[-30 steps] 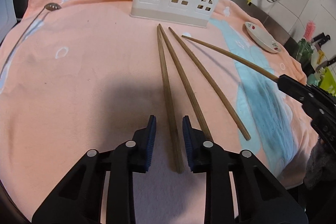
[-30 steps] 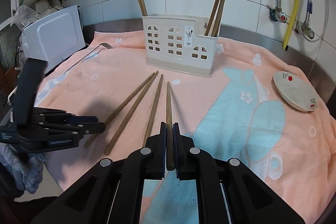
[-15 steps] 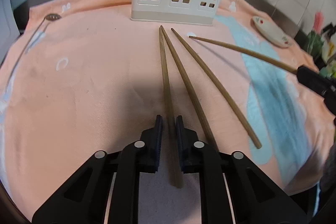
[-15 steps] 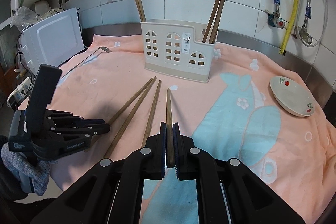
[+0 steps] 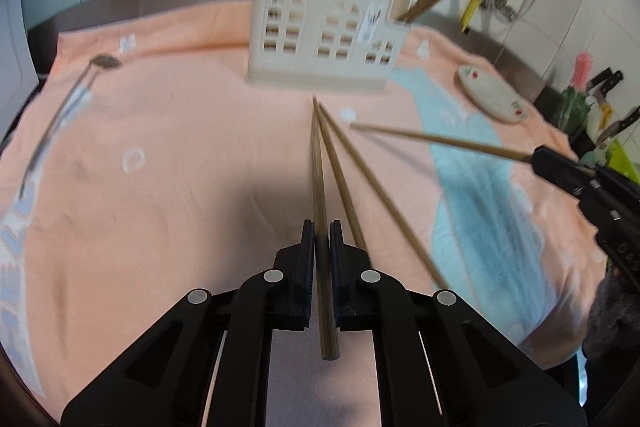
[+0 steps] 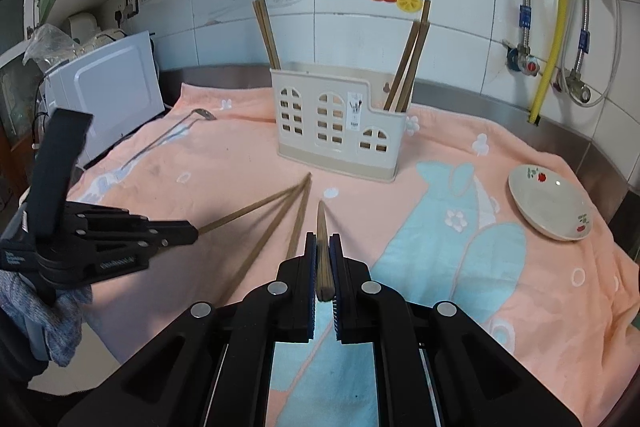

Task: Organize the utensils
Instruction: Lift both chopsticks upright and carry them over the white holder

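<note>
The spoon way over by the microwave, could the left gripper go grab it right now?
Probably not yet. The left gripper has its jaws shut on a chopstick, so it has no room for the spoon. The towel between them looks bare, so nothing blocks the way.

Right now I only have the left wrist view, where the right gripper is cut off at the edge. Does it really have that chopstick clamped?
Observer: Yes. In the right wrist view the right gripper is shut on its chopstick, with the pads pressing near the thick end.
Operator: Is anything lying in the saucer? It is blurred for me.
Observer: No, the saucer is bare inside. It sits on the towel, to the right of the holder.
Operator: What stands past the towel's left edge?
Observer: A white microwave, behind the left gripper.
</note>
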A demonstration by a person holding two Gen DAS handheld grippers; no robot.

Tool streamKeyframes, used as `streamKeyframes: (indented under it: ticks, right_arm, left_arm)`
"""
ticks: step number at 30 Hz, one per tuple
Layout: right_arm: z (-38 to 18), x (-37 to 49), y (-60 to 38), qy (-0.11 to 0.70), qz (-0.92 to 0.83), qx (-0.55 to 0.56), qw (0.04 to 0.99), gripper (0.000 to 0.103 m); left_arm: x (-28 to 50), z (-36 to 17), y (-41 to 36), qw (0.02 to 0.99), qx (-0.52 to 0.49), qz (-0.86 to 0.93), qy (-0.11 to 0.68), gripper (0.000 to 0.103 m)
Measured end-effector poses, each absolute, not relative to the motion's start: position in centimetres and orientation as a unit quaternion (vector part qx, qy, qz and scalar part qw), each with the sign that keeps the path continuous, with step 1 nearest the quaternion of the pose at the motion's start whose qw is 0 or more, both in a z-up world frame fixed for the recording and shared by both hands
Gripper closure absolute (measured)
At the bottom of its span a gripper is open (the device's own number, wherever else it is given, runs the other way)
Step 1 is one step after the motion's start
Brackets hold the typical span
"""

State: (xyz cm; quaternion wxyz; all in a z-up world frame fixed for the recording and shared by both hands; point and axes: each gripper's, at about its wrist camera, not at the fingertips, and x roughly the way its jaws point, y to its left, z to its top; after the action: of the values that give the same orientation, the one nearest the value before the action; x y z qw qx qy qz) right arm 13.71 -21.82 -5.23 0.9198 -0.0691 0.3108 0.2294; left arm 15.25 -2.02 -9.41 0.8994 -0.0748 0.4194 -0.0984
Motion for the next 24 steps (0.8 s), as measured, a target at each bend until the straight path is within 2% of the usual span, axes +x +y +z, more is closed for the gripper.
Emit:
streamKeyframes:
  ticks: [14, 24]
  right_arm:
    - [-0.2, 15.6, -20.4, 0.288, 0.238, -0.076, 0.924, 0.097]
    - [0.1, 15.9, -20.1, 0.287, 0.241, -0.076, 0.924, 0.097]
  left_arm:
    - [15.0, -2.5, -0.7, 0.929, -0.051, -0.117, 0.347, 0.100]
    - [14.2, -6.4, 0.1, 0.912, -0.059, -0.120, 0.388, 0.098]
